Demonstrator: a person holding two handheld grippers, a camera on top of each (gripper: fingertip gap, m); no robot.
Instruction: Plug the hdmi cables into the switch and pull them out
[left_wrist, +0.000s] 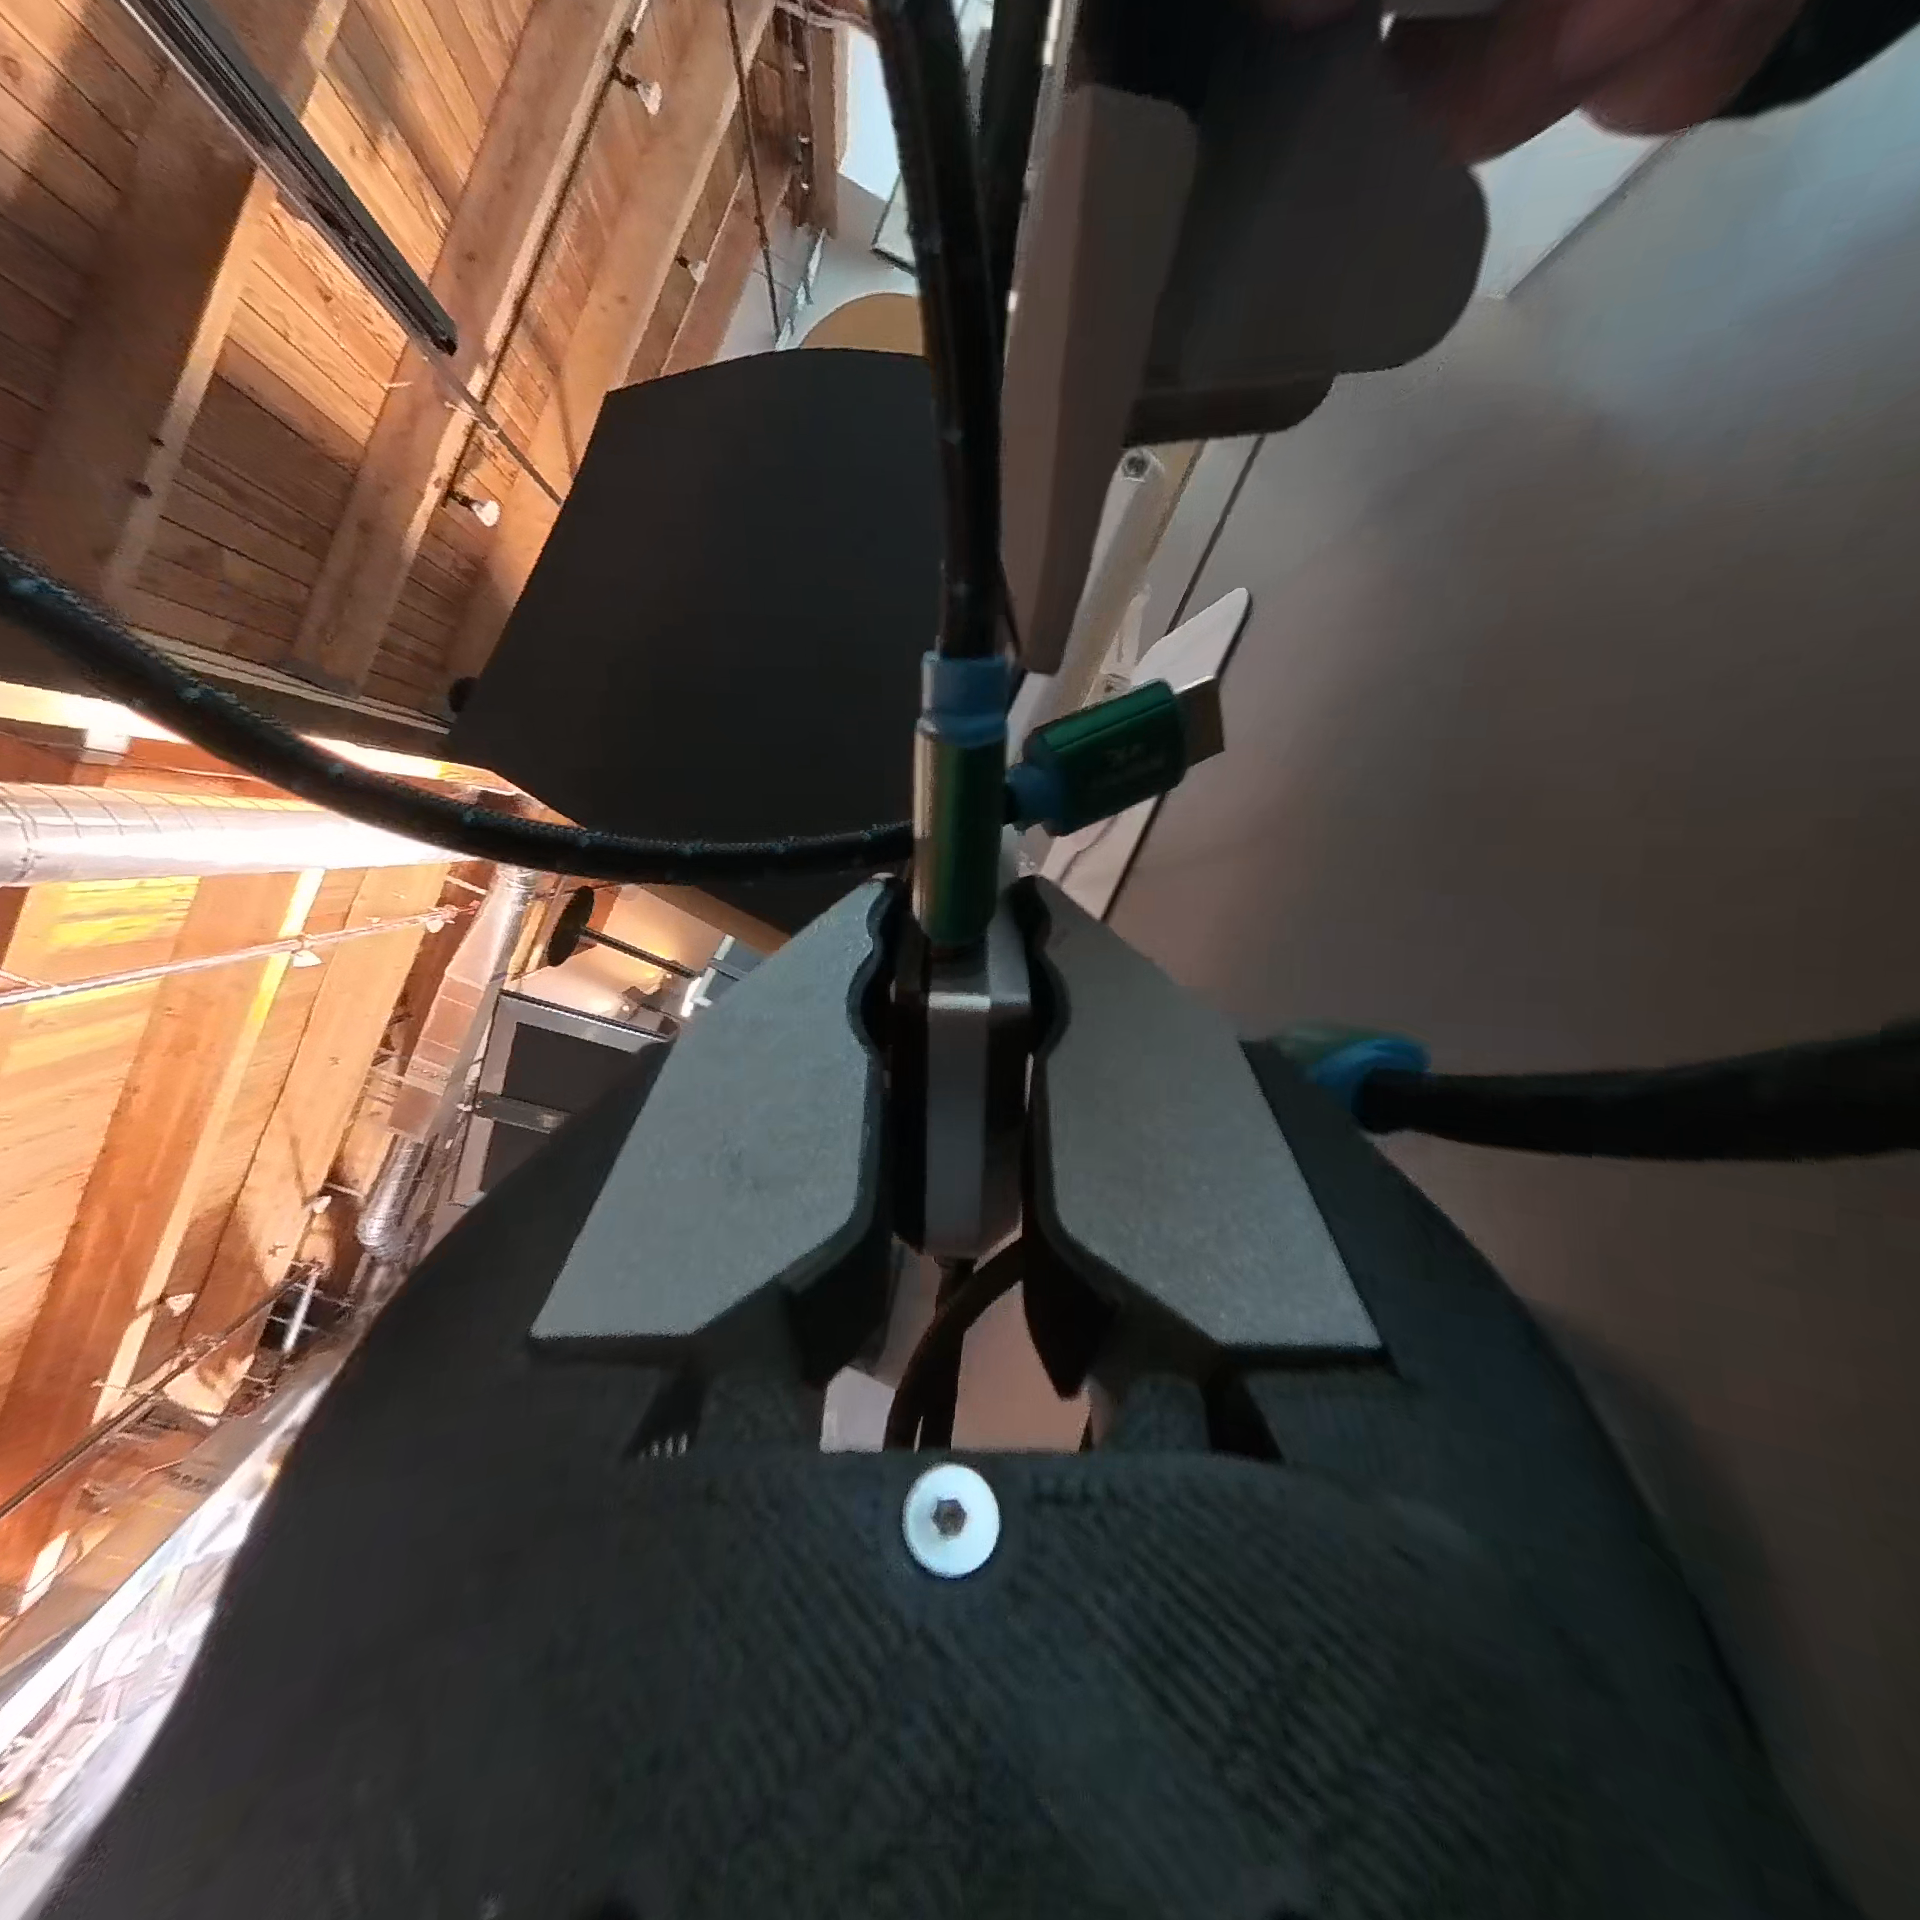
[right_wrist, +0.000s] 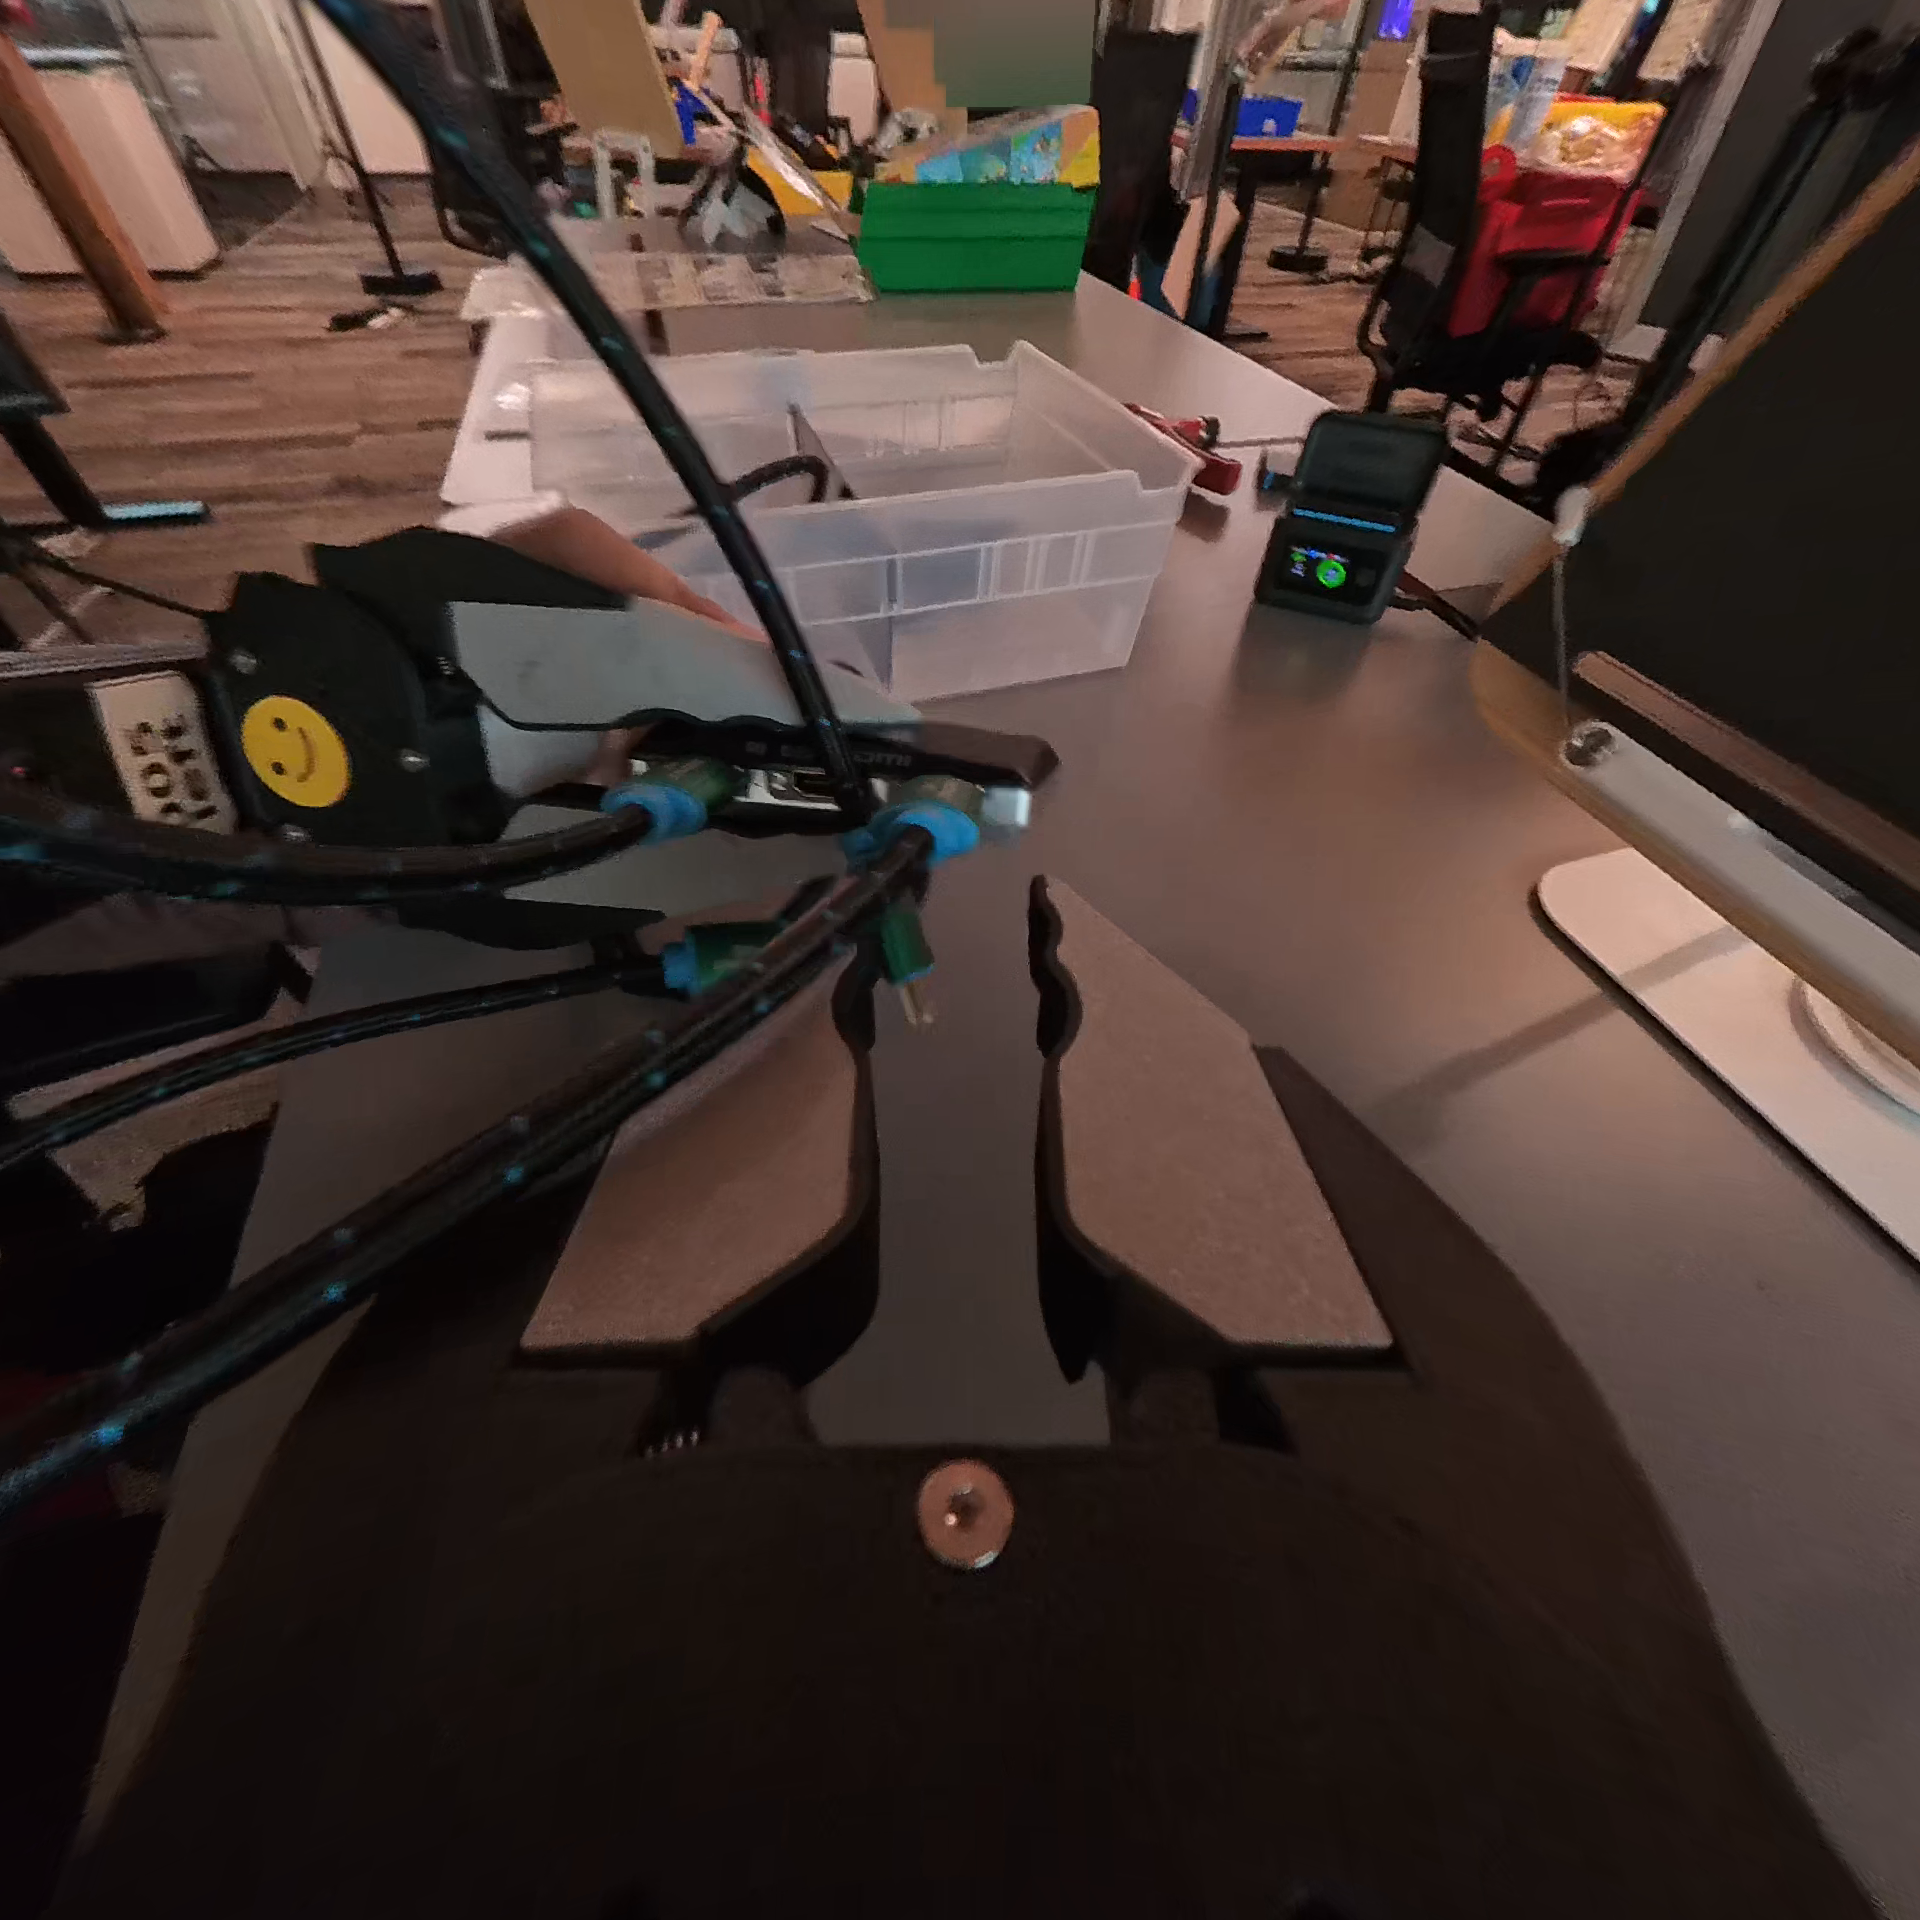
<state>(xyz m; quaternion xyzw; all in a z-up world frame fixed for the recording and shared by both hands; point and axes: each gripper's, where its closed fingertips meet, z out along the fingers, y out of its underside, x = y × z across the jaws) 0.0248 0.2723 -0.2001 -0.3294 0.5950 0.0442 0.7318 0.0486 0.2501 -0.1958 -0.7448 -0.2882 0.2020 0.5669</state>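
Note:
My left gripper (left_wrist: 956, 914) is shut on the grey HDMI switch (left_wrist: 971, 1091), which I see edge on between the pads. A green HDMI plug (left_wrist: 956, 821) with a blue collar sits in the switch's far end. A second green plug (left_wrist: 1122, 753) hangs free just to its right. In the right wrist view the left gripper (right_wrist: 582, 686) holds the switch (right_wrist: 831, 764) above the table, with plugs at its left (right_wrist: 665, 800) and right (right_wrist: 925, 821) ports. My right gripper (right_wrist: 951, 935) is open and empty below the switch. A loose green plug (right_wrist: 904, 961) dangles beside its left fingertip.
Black braided cables (right_wrist: 468, 1174) cross my right gripper's left finger. A clear plastic bin (right_wrist: 935, 540) stands behind on the grey table (right_wrist: 1299, 831). A small black device with a lit screen (right_wrist: 1340, 530) and a monitor stand (right_wrist: 1714, 935) are at the right. A green box (right_wrist: 977, 234) is far back. Only a small space, under 4 cm, lies between the two pairs of fingers.

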